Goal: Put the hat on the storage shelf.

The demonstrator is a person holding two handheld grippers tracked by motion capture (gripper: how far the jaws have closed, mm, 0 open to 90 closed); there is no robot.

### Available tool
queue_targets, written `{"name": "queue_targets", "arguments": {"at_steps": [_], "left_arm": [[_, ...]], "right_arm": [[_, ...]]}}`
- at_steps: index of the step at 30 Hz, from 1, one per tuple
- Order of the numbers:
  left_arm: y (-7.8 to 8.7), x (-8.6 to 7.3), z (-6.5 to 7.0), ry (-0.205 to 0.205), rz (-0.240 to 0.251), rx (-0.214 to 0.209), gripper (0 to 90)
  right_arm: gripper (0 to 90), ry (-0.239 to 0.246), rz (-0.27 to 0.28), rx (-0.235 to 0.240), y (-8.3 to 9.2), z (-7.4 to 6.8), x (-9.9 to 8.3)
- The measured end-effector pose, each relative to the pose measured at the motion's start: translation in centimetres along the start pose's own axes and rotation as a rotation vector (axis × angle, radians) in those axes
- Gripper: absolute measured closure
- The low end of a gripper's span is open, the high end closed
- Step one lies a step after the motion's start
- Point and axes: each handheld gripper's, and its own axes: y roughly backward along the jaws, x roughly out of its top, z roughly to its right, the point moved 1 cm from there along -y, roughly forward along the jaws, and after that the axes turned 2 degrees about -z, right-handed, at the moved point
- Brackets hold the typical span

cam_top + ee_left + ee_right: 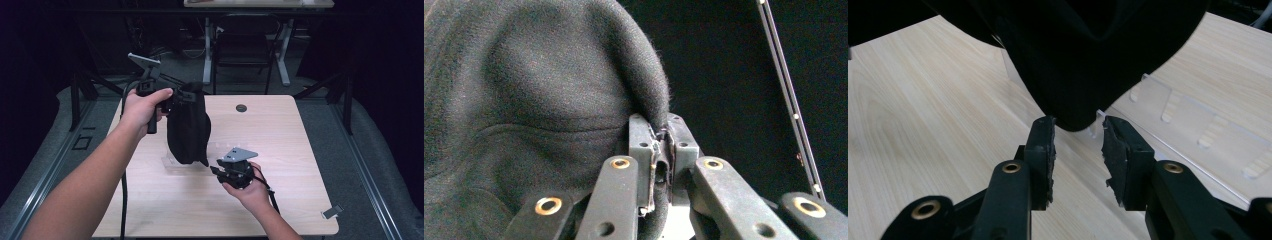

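**Between the jaws: one black cloth, pinched at the top and loose at the bottom**

Between the left gripper's (659, 150) jaws a fold of the black cloth (188, 127) is clamped tight, the two pads pressed together on its upper edge with almost no gap. From that pinch the single piece of dark, felt-like fabric hangs down above the surface (280, 135), its lower tip near a clear plastic stand (1188, 120) lying flat on the wood.

The right gripper (1078, 145) has its jaws narrowly apart, just under the cloth's lowest point; the pads stand on either side of the tip without pressing on it.

Counted: two grippers, one cloth, one clear stand, and one small dark round inset (241, 108) in the far part of the surface.

The left hand (145, 107) holds its gripper raised over the left half of the surface, forearm stretched forward and upward, with the grey three-cornered plate on top. The right hand (252, 190) is low and near the front edge, palm turned up under its gripper, which points toward the hanging cloth.
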Motion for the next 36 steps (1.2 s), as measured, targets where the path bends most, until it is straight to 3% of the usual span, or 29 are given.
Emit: {"name": "queue_targets", "arguments": {"at_steps": [5,16,22,28,36], "left_arm": [[-0.1,-0.1,0.1,-0.004,-0.002,0.002,84.7],[-0.2,-0.1,0.2,-0.005,-0.003,0.006,84.8],[-0.3,-0.1,0.3,-0.007,-0.005,0.007,84.7],[-0.4,-0.1,0.3,-0.007,-0.006,0.006,84.7],[-0.7,-0.2,0.6,-0.023,-0.005,0.013,83.5]], "right_arm": [[65.5,-0.005,0.005,0.028,-0.9,-0.6,0.5],[67.2,0.021,0.027,0.048,-1.1,-1.6,1.6],[75.2,0.058,0.042,0.026,-0.9,-2.3,2.5],[78.4,0.074,0.035,0.012,-0.8,-2.3,2.7],[82.3,0.139,0.029,-0.029,-0.8,-2.8,2.6]]}}
